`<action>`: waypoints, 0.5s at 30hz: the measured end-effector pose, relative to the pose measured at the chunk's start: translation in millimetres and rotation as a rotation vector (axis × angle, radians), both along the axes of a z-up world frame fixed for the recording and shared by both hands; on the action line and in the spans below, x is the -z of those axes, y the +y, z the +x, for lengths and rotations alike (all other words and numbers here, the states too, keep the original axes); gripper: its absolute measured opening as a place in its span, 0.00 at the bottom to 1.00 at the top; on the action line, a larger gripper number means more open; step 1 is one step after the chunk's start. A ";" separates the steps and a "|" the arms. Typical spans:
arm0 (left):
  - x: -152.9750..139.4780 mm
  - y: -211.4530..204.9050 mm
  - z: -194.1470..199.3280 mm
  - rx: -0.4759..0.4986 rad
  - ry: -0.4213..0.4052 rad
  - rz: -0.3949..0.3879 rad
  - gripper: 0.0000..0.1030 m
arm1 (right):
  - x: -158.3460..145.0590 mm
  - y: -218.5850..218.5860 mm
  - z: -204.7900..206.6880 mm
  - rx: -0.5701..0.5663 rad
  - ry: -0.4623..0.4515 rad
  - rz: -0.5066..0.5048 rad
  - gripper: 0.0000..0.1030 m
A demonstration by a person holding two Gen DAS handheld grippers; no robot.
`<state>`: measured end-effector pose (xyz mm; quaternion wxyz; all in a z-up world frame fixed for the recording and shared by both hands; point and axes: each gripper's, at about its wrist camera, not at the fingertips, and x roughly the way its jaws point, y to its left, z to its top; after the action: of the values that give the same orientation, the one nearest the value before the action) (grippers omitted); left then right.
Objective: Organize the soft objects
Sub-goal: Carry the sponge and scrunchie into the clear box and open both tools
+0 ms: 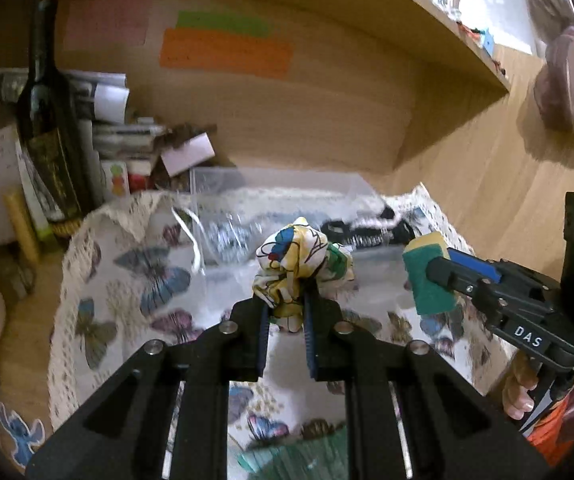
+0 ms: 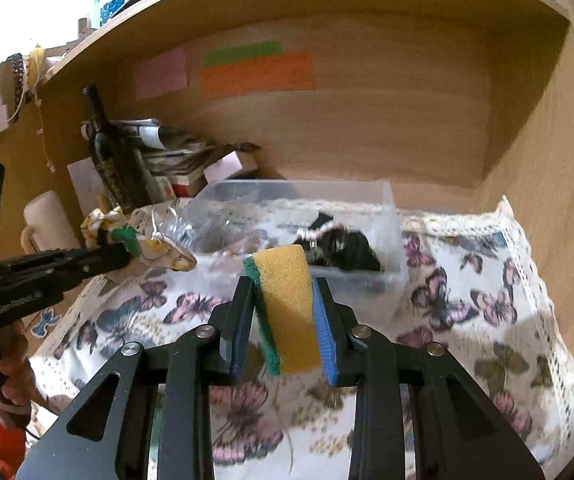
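My left gripper (image 1: 286,304) is shut on a crumpled yellow, white and blue patterned cloth (image 1: 299,264) and holds it above the butterfly tablecloth (image 1: 127,280). It also shows at the left of the right wrist view (image 2: 127,246), with the cloth (image 2: 159,252) hanging from it. My right gripper (image 2: 283,284) is shut on a yellow sponge with a green scouring side (image 2: 287,304), held in the air in front of a clear plastic box (image 2: 383,208). The sponge (image 1: 427,276) also shows at the right of the left wrist view. Black fabric (image 2: 347,248) lies inside the box.
A dark wine bottle (image 1: 47,120) stands at the back left beside stacked papers and books (image 1: 123,128). A crumpled clear plastic bag (image 1: 223,236) lies left of the box. The desk niche has wooden walls (image 2: 547,160) and a shelf above.
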<state>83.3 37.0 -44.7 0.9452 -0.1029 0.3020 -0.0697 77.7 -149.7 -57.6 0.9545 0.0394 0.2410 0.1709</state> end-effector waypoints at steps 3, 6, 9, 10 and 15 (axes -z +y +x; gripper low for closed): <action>-3.6 5.1 9.5 0.002 -0.004 -0.011 0.14 | -4.3 3.0 13.3 -0.035 0.008 0.002 0.26; -3.5 10.1 20.7 0.002 0.002 -0.025 0.14 | -6.5 12.1 27.9 -0.077 0.020 -0.016 0.26; -2.8 13.3 29.7 -0.001 0.006 -0.027 0.14 | -4.1 20.4 44.0 -0.080 0.032 -0.065 0.26; -2.8 13.6 31.7 -0.002 0.008 -0.027 0.14 | -3.2 20.8 49.8 -0.073 0.037 -0.079 0.26; -4.9 18.4 45.7 -0.005 0.013 -0.016 0.14 | -15.2 10.8 68.5 -0.012 0.010 -0.110 0.26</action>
<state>129.0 55.3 -39.8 0.9425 -0.1118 0.3074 -0.0691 146.2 -138.9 -42.4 0.9529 -0.0138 0.2553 0.1629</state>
